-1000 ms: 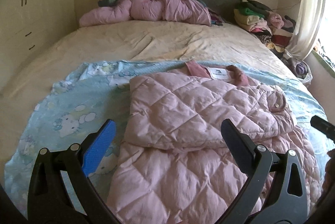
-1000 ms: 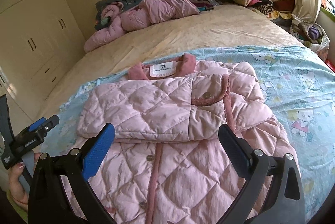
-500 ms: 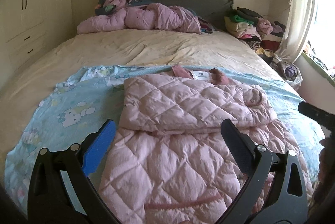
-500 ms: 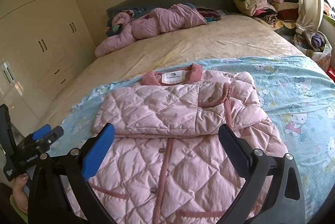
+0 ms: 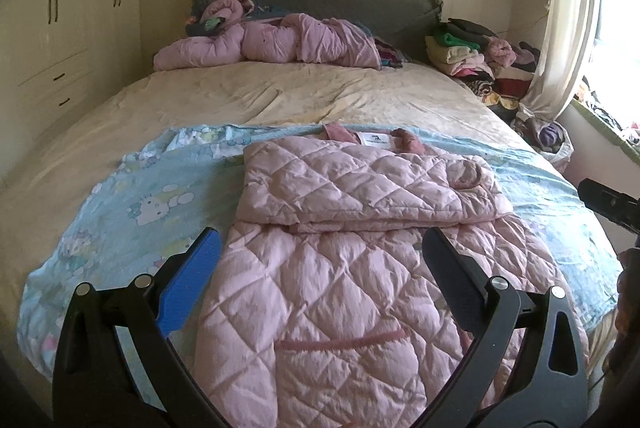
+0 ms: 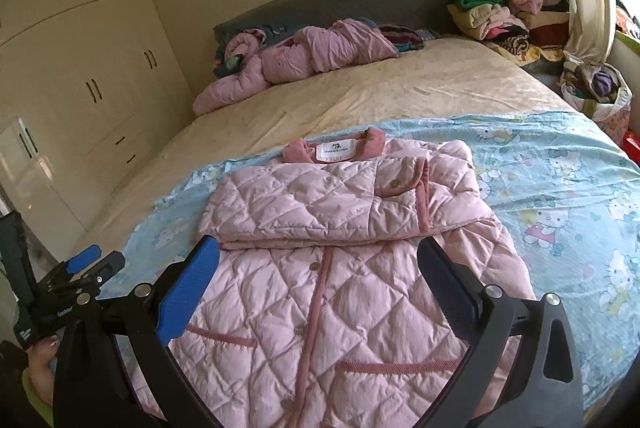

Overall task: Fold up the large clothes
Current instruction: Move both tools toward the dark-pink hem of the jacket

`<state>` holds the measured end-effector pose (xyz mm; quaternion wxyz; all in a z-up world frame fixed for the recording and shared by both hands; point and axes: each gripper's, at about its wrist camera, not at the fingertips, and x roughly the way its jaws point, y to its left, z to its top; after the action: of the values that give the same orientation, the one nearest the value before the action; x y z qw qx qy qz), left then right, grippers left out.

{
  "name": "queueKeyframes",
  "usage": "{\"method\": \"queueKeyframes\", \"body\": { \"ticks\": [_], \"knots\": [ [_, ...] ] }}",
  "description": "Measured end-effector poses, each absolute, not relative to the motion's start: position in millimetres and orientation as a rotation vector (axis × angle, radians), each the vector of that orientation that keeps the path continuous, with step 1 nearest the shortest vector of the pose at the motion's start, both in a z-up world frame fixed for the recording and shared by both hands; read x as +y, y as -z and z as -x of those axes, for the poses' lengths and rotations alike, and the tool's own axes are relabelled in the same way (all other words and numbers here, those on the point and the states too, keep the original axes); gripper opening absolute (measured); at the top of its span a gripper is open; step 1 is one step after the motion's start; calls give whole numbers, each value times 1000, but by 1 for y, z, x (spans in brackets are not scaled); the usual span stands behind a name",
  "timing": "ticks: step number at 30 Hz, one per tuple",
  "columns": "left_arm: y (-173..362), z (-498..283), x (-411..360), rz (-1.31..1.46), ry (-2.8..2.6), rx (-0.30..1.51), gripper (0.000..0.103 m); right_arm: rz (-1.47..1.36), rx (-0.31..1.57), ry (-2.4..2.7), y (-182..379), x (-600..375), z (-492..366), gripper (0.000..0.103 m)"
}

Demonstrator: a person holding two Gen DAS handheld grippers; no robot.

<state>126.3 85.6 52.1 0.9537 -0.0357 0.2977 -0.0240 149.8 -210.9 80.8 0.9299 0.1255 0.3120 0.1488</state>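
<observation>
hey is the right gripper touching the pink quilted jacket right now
Cannot tell. In the right wrist view the right gripper, jaws wide open and empty, frames the pink quilted jacket from above, but no view shows a gap or contact plainly.

A white neck label (image 6: 335,150) is sitting inside the collar of the pink quilted jacket (image 6: 320,308), at about 12 o'clock from the jacket's folded sleeves; it is carrying a small dark logo and a line of print, both too small to read. White lettering is showing on the left gripper (image 6: 86,270) body at 9 o'clock in the right wrist view, also illegible. The blue sheet (image 6: 560,196) is showing cartoon cat figures, with no words readable.
</observation>
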Motion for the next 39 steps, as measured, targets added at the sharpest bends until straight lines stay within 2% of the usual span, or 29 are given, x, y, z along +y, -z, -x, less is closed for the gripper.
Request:
{"method": "queueKeyframes", "body": {
  "ticks": [9, 39],
  "knots": [
    [-48, -99, 74, 53, 51, 614, 94, -248, 638, -308, -83, -224, -121, 99],
    [7, -48, 85, 55, 8, 741, 94, -215, 761, -242, -23, -279, -68, 99]
  ]
}}
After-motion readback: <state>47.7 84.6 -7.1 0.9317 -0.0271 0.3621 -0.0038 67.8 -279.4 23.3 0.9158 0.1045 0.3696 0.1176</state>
